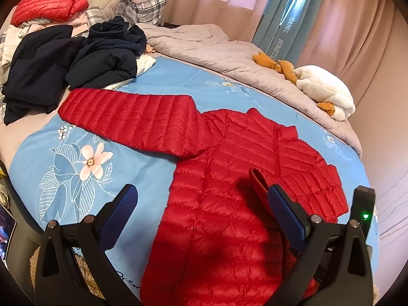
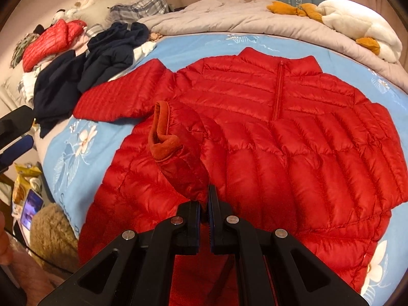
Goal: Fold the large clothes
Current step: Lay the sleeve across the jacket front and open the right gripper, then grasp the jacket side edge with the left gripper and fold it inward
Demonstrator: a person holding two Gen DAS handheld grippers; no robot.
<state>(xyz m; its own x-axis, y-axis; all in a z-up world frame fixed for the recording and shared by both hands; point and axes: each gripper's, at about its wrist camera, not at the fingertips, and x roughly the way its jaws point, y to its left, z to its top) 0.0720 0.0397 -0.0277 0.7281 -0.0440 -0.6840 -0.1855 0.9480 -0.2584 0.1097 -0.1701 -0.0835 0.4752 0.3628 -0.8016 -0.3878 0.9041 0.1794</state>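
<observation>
A red quilted down jacket [image 1: 229,173] lies front up on the blue floral bedsheet [image 1: 153,168], zipper up, collar toward the far side. It also shows in the right wrist view [image 2: 293,132]. One sleeve [image 1: 127,117] stretches out to the left. The other sleeve [image 2: 183,153] is folded across the body, cuff [image 2: 160,137] raised. My right gripper [image 2: 204,204] is shut on this sleeve near the cuff. My left gripper [image 1: 201,201] is open and empty, above the jacket's lower left part.
A pile of dark navy clothes [image 1: 63,68] and a folded red jacket [image 1: 51,2] lie at the far left of the bed. A grey duvet [image 1: 229,51] and a white plush toy [image 1: 323,89] lie at the back. A phone [image 2: 30,211] is at the bedside.
</observation>
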